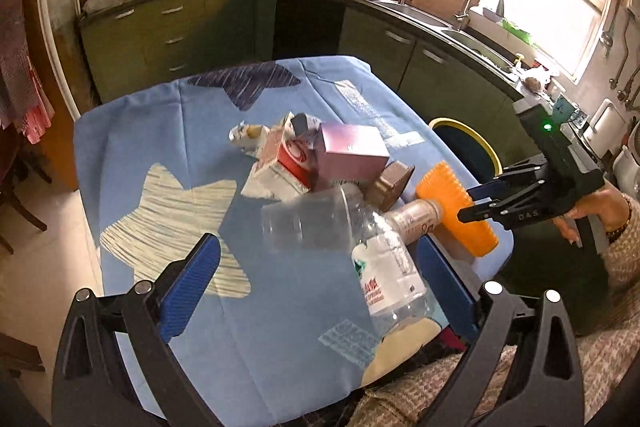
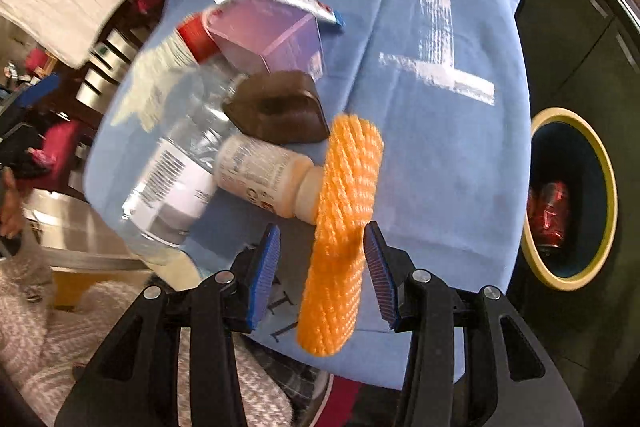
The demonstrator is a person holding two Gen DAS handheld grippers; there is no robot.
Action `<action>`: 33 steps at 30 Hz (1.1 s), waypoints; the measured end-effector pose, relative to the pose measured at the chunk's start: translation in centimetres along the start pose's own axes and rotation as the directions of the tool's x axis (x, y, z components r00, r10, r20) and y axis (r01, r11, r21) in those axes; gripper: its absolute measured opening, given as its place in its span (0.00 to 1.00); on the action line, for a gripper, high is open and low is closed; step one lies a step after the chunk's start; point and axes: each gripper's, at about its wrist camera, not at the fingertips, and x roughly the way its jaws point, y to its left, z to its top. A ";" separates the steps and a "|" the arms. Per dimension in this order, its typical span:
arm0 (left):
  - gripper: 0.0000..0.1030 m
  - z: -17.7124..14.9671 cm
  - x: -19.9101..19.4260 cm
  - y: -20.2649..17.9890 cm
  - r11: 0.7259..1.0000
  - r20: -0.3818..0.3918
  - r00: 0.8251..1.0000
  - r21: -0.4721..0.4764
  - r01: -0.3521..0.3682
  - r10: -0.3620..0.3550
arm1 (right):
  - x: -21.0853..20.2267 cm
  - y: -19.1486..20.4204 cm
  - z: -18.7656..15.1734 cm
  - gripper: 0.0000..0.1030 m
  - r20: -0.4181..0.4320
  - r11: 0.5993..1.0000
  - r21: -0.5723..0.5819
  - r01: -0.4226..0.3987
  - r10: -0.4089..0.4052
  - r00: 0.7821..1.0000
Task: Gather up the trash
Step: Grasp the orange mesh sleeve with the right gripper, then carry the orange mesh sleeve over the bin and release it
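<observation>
The right gripper point(image 2: 324, 269) straddles the orange foam net point(image 2: 346, 227), jaws apart; contact is unclear. The left gripper point(image 1: 320, 287) gapes over the plastic bottle point(image 1: 384, 267) on the surface point(image 1: 132, 147). The bin point(image 2: 576, 199) stands alongside.

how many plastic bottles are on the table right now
2: a large clear water bottle at the near edge, and a small white bottle beside it, neck against the orange foam net. Others may be hidden.
</observation>
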 end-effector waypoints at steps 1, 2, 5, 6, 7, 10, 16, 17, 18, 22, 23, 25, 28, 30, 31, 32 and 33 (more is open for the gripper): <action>0.91 -0.3 0.1 0.2 1.000 -0.003 1.000 0.000 0.010 -0.010 | 0.4 -0.2 0.1 0.43 -0.011 1.000 0.001 0.010 -0.010 1.000; 0.91 -0.4 0.2 0.3 1.000 -0.005 1.000 0.002 0.016 -0.016 | 0.7 -0.3 0.0 0.43 -0.021 1.000 0.004 0.017 -0.017 1.000; 0.91 -0.9 0.4 0.2 1.000 -0.007 1.000 0.009 0.025 -0.025 | 1.6 -0.8 -0.1 0.40 -0.051 0.999 0.014 0.037 -0.037 0.998; 0.91 -1.0 0.4 0.2 1.000 -0.007 1.000 0.009 0.027 -0.027 | 2.0 -1.0 -0.2 0.36 -0.062 0.999 0.018 0.039 -0.038 0.997; 0.91 -1.1 0.5 0.2 1.000 -0.009 1.000 0.008 0.028 -0.028 | 2.2 -1.2 -0.2 0.25 -0.068 0.999 0.021 0.037 -0.035 0.997; 0.91 -1.3 0.6 0.3 1.000 -0.014 1.000 0.005 0.027 -0.027 | 2.3 -1.9 -0.3 0.15 -0.048 0.998 0.027 0.048 -0.047 0.998; 0.91 -1.4 0.9 0.3 1.000 -0.028 1.000 -0.002 0.014 -0.014 | -0.4 -3.1 -0.8 0.14 0.034 0.998 0.057 0.010 -0.012 0.999; 0.91 -1.3 0.9 0.3 1.000 -0.029 0.999 0.000 0.013 -0.013 | -1.6 -3.7 -0.9 0.14 0.068 0.997 0.071 0.014 -0.018 0.997; 0.91 -1.3 1.0 0.1 1.000 -0.031 0.999 0.003 0.012 -0.012 | -2.6 -4.3 -1.1 0.14 0.094 0.996 0.085 0.015 -0.023 0.995; 0.92 -1.2 1.1 -0.5 1.000 -0.037 0.999 0.022 0.017 -0.016 | -7.5 -9.1 -1.2 0.14 0.218 0.977 0.201 0.075 -0.119 0.969; 0.92 -1.2 1.1 -0.6 1.000 -0.038 0.999 0.024 0.017 -0.016 | -8.3 -10.5 -1.1 0.14 0.235 0.967 0.237 0.093 -0.150 0.960; 0.92 -1.1 1.3 -0.9 1.000 -0.042 0.999 0.026 0.018 -0.016 | -9.3 -14.6 -1.1 0.14 0.243 0.937 0.326 0.124 -0.210 0.947; 0.92 -0.8 1.6 -1.5 0.999 -0.055 0.998 0.032 0.008 -0.006 | -8.3 -19.8 -0.8 0.14 0.207 0.896 0.417 0.152 -0.257 0.944; 0.92 -0.6 1.6 -1.7 0.999 -0.062 0.998 0.036 0.002 0.000 | -6.4 -23.0 -0.6 0.14 0.166 0.874 0.458 0.164 -0.266 0.950; 0.92 -0.4 1.7 -2.0 0.999 -0.068 0.998 0.039 -0.003 0.006 | -5.2 -24.4 -0.3 0.14 0.147 0.862 0.478 0.169 -0.268 0.952; 0.92 -0.3 1.7 -2.2 0.999 -0.073 0.997 0.042 -0.011 0.014 | -4.3 -25.3 -0.2 0.14 0.136 0.857 0.488 0.164 -0.260 0.956; 0.92 -0.2 1.8 -2.3 0.999 -0.077 0.997 0.045 -0.020 0.024 | -3.0 -26.6 0.0 0.15 0.126 0.851 0.504 0.147 -0.241 0.962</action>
